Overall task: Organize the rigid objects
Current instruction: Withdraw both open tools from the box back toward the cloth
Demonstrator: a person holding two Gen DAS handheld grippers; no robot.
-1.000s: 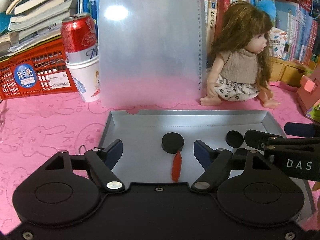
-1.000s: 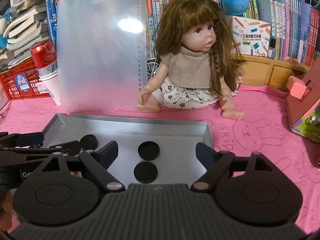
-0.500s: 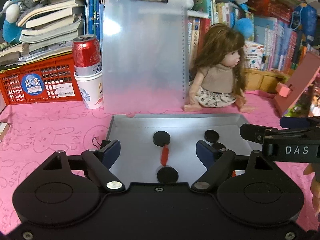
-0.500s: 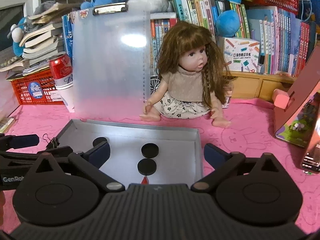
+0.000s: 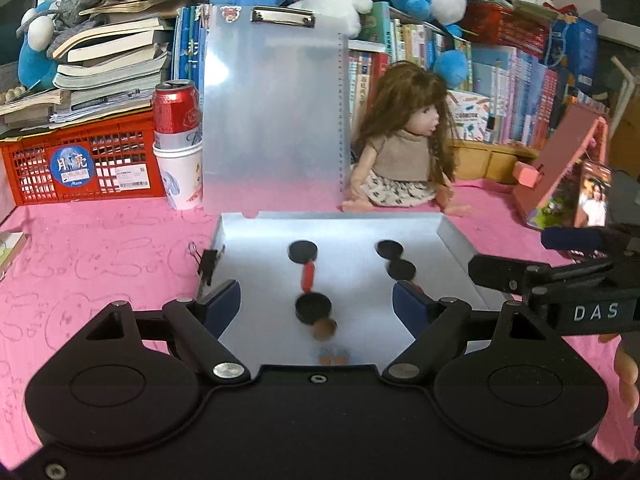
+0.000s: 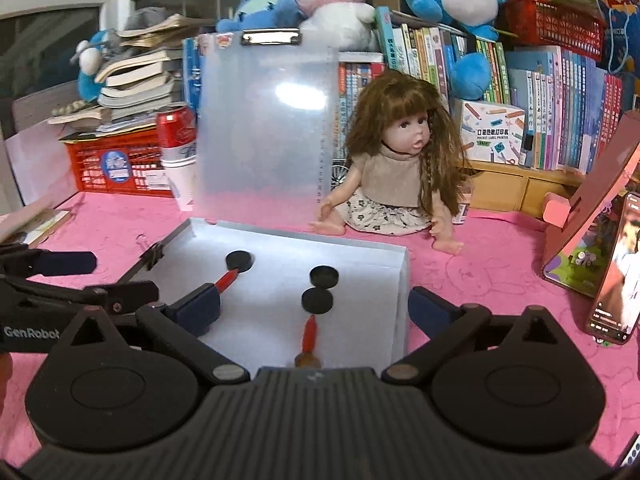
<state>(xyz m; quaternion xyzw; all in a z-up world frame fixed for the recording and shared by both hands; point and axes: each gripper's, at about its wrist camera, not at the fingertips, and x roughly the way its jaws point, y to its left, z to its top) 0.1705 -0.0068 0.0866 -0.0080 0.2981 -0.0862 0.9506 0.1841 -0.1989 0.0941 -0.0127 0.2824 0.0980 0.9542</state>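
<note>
Left gripper (image 5: 316, 306) – jaws spread wide, nothing between them, hanging over the near half of the tray (image 5: 452, 236) at frame centre. Right gripper (image 6: 314, 306) likewise wide apart and empty, over the tray's near right part; in the left view its arm enters from the right edge.

Tray: shallow, grey, on pink cloth (image 5: 100, 248), a binder clip (image 5: 208, 264) on its left wall.

Inside the tray, left view: 4 black discs (image 5: 303, 250) – 1 at centre back, 1 nearer the lens, 2 touching each other at right. A red stick (image 5: 308, 274) lies between the centre back disc and the near one. A brown round piece (image 5: 325, 327) just below the near disc, blurred. Something orange below that, too blurred to tell.

Behind the tray: clipboard (image 5: 272, 112) upright, doll (image 5: 404, 152) seated right of it, red can (image 5: 176, 112) in a white cup (image 5: 180, 180) to the left, red crate (image 5: 84, 164) at far left.
</note>
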